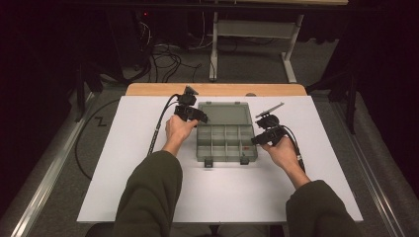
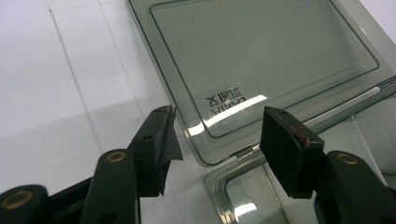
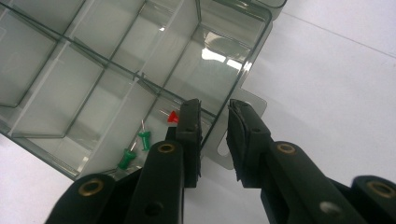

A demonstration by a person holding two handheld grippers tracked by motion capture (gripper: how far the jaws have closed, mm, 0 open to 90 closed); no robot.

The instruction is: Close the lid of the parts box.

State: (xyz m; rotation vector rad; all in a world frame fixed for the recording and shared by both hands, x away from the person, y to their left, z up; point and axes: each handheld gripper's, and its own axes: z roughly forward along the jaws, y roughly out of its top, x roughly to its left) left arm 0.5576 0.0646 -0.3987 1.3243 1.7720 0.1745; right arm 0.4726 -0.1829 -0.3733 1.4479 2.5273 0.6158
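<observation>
Two claws work on one see-thru box (image 1: 226,143) in the middle of the white counter (image 1: 123,173). Box lid (image 1: 225,113) lies flat open on the far side.

Left claw (image 1: 196,116) sits at the lid's near left corner. Its jaws are apart, w/ the lid corner (image 2: 205,154) between them, but pads aren't pressing on it.

Right claw (image 1: 257,139) is at the box's right side. In the right gripper view its jaws straddle the box's side wall (image 3: 212,128), w/ a small gap left. Can't tell if pads truly pinch it. Looks like it's there to hold the box steady.

Inside, 2 green pins (image 3: 135,149) & 1 red pin (image 3: 173,117) lie in the cell next to that claw.

Job now, I think: shut the lid. To do it well:
- squeeze left claw on the lid edge first, not the very tip of the corner, so it won't slip
- keep right claw still so the box doesn't slide
- swing lid up & over slow, so pins don't jump out
</observation>
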